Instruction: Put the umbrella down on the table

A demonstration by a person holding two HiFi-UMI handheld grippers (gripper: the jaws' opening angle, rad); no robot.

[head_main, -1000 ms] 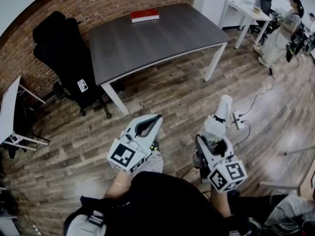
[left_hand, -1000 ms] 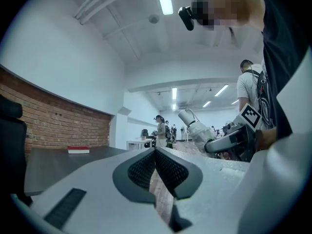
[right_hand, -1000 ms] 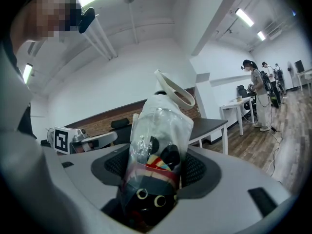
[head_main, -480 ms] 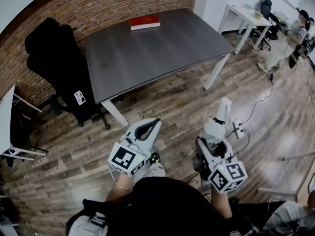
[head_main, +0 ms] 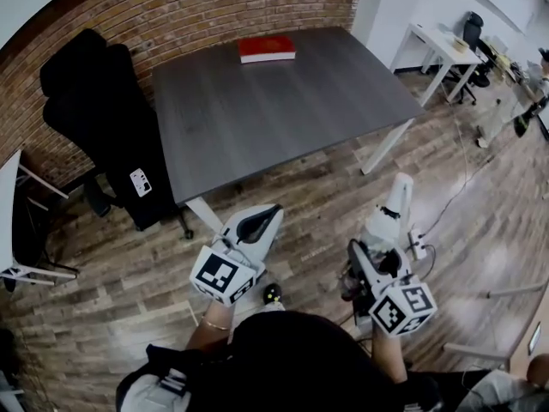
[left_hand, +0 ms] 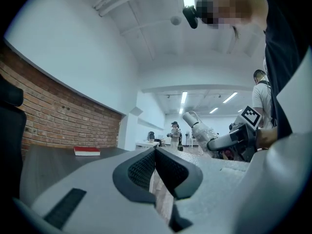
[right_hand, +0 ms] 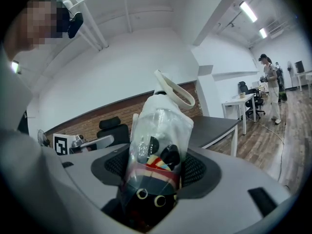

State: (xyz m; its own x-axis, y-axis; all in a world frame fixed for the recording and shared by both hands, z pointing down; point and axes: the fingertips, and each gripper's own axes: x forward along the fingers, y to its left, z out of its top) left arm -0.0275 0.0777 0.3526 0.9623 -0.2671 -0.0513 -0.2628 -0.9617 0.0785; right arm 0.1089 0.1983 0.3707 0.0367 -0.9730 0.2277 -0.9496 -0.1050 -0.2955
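Table (head_main: 283, 101) ahead, floor (head_main: 326, 191) between (red book (head_main: 267, 48) at far edge) | right gripper (right_hand: 156, 168) clamps umbrella (right_hand: 160, 126) | left gripper (left_hand: 156, 155) closed

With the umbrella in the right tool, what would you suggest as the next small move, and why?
Probably carry the right tool forward over the bare near part of the table. The wrapped umbrella is clamped in its jaws, but it hangs above the wooden floor, short of the table's edge; the red book lies at the far side, out of the way.
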